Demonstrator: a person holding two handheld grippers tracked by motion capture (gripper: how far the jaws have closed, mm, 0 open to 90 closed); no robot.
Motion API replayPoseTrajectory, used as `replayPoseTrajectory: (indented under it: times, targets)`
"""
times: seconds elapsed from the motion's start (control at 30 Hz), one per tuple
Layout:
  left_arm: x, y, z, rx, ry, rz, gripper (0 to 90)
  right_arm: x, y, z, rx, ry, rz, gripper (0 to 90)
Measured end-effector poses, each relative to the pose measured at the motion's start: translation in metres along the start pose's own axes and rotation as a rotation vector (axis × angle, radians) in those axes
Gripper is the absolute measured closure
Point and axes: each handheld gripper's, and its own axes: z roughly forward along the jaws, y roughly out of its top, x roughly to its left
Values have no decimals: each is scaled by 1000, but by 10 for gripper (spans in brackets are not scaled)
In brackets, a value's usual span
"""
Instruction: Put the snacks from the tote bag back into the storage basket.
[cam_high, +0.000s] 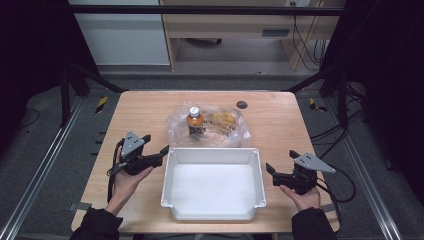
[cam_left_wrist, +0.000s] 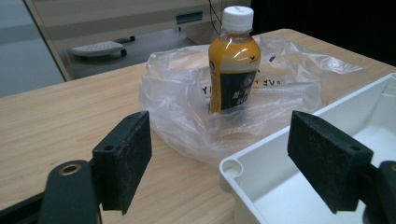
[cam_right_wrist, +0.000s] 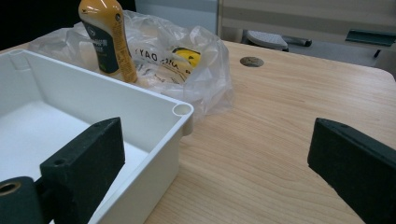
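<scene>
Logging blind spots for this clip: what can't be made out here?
- Bottle base: left gripper view, veiled by the plastic bag.
- Bottle cap: right gripper view, cut by the top edge.
- Yellow item in the bag: high view, too small and wrapped.
- Bin floor: both gripper views, partly cut off.

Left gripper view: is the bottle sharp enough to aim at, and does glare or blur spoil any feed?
Left gripper view: bottle sharp, label readable; the near fingers slightly soft; the bag shows mild sheen, no blinding glare. High view: table evenly lit, surroundings dark, the white bin bright and nearly washed out inside. Right gripper view: clear, with slight wide-angle stretch at the edges.
</scene>
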Motion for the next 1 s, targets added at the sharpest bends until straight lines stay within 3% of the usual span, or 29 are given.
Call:
replayPoseTrajectory:
  times: [1.0]
  targets:
    - [-13,23,31,-2,-29,21,195,4,3,6,10,11,1,43]
